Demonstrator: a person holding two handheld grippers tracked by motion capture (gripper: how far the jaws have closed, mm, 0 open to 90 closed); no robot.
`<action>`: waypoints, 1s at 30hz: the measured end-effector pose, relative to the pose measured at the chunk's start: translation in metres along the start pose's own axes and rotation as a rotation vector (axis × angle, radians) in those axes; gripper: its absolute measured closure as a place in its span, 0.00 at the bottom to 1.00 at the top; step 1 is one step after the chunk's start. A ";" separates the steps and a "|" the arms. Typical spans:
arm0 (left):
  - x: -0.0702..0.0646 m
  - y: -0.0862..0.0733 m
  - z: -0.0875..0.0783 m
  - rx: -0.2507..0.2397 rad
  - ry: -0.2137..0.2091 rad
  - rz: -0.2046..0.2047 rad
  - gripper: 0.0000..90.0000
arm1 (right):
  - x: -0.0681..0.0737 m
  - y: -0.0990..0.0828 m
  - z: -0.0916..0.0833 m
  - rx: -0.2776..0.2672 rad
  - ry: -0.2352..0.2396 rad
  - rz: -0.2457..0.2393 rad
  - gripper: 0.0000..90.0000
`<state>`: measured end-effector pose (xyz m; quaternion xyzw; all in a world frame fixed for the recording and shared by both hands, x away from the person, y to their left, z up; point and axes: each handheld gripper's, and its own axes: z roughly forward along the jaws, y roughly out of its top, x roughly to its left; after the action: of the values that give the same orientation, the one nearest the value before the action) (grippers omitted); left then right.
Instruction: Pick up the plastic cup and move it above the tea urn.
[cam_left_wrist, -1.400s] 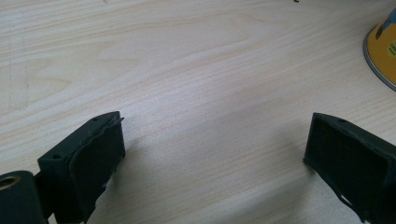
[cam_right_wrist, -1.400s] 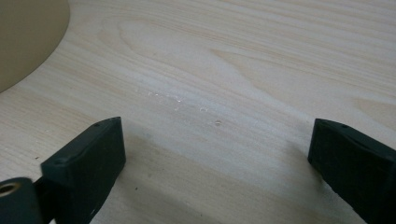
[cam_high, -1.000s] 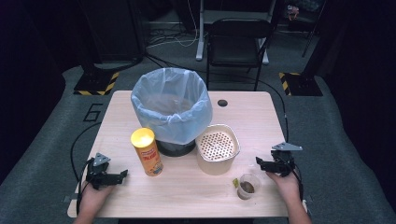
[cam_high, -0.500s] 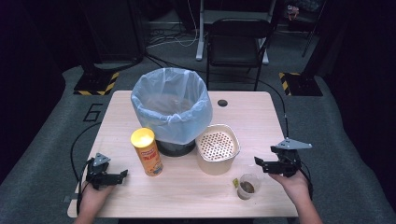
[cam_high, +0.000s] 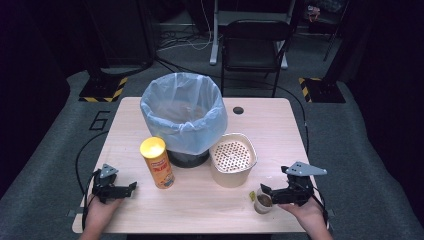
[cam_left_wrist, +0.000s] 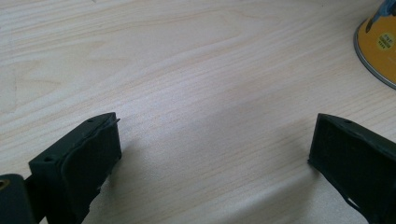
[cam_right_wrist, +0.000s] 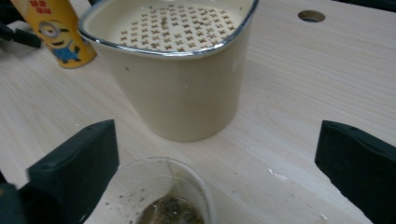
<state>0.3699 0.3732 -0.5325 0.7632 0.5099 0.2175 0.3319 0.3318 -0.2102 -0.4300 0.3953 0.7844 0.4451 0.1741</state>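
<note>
At the lower right of the high view, the right gripper (cam_high: 263, 190) points left, jaws just spread wide and holding nothing, the clear cup (cam_high: 262, 202) just below them. At lower left, the left gripper (cam_high: 131, 187) rests spread.

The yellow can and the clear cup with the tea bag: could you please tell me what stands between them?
In the high view, only bare wood of the table separates the yellow can from the clear cup; the cream strainer container stands just behind that stretch.
</note>
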 end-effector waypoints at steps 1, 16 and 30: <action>0.000 0.000 0.000 0.000 0.000 0.001 0.02 | 0.003 0.000 0.000 -0.002 0.002 0.010 0.00; 0.000 0.000 -0.001 0.015 -0.004 -0.001 0.02 | 0.022 -0.011 -0.004 0.027 -0.038 -0.019 0.15; 0.000 0.001 -0.001 0.015 -0.005 0.003 0.02 | 0.027 -0.033 0.007 0.083 -0.067 -0.037 0.13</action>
<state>0.3699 0.3736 -0.5313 0.7669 0.5097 0.2123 0.3272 0.3036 -0.1952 -0.4590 0.4022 0.8031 0.3953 0.1921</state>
